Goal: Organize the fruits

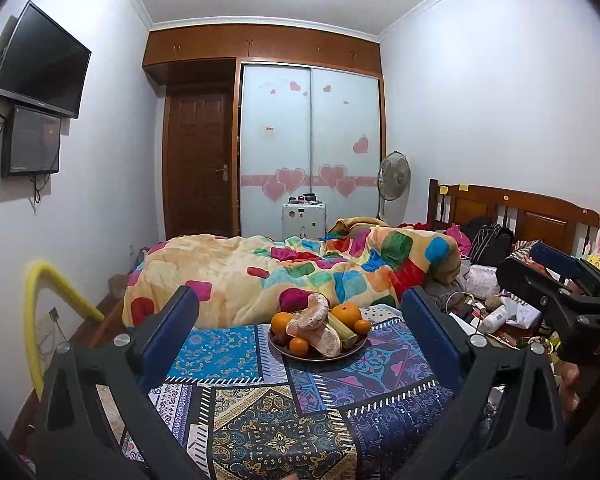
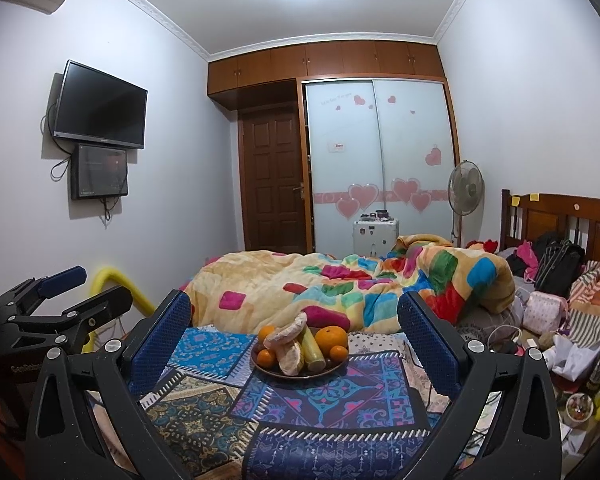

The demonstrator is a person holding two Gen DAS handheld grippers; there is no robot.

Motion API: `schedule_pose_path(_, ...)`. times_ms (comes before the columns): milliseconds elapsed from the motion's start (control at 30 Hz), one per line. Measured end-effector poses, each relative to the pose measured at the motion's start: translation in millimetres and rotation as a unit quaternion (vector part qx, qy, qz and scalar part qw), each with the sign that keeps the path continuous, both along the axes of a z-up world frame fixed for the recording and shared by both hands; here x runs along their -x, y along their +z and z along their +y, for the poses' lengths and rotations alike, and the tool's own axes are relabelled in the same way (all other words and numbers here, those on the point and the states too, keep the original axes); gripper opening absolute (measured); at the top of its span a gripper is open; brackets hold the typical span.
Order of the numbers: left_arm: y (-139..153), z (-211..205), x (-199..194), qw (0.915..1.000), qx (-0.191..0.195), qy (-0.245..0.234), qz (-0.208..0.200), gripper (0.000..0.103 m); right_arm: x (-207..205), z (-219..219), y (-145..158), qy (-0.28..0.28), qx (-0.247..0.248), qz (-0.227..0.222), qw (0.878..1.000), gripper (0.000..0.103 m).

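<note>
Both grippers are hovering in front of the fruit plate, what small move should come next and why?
Probably ease the right gripper forward toward the round dark metal plate of piled oranges and peeled pomelo pieces: both grippers' jaws are open and empty, and the plate lies ahead, untouched.

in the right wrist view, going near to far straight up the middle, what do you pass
patterned cloth → fruit plate → colourful blanket → white box by the wardrobe → sliding wardrobe doors
</note>
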State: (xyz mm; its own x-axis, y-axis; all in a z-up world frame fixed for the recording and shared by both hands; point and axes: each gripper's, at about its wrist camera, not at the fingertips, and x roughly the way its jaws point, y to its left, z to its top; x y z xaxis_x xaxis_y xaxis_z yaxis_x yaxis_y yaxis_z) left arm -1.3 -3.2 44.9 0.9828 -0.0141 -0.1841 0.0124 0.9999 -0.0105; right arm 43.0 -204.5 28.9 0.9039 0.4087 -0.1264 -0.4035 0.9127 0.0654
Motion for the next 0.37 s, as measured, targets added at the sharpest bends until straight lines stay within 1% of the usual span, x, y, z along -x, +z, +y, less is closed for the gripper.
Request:
schedule_pose_path(200, -1.3, -3.2, 2.3, 1.0000, -0.004, -0.002, 0.002, 0.103, -0.2, 0.6, 0.1, 0.000, 0.001, 0.001, 1.000, 0.103)
schedule_pose_path(367, -0.9, -3.0, 3.8, 1.0000, 0.000, -0.006, 0.006, 0.103, -0.8, 0.1, 0.0, 0.003, -0.001, 0.006, 1.000, 0.103)
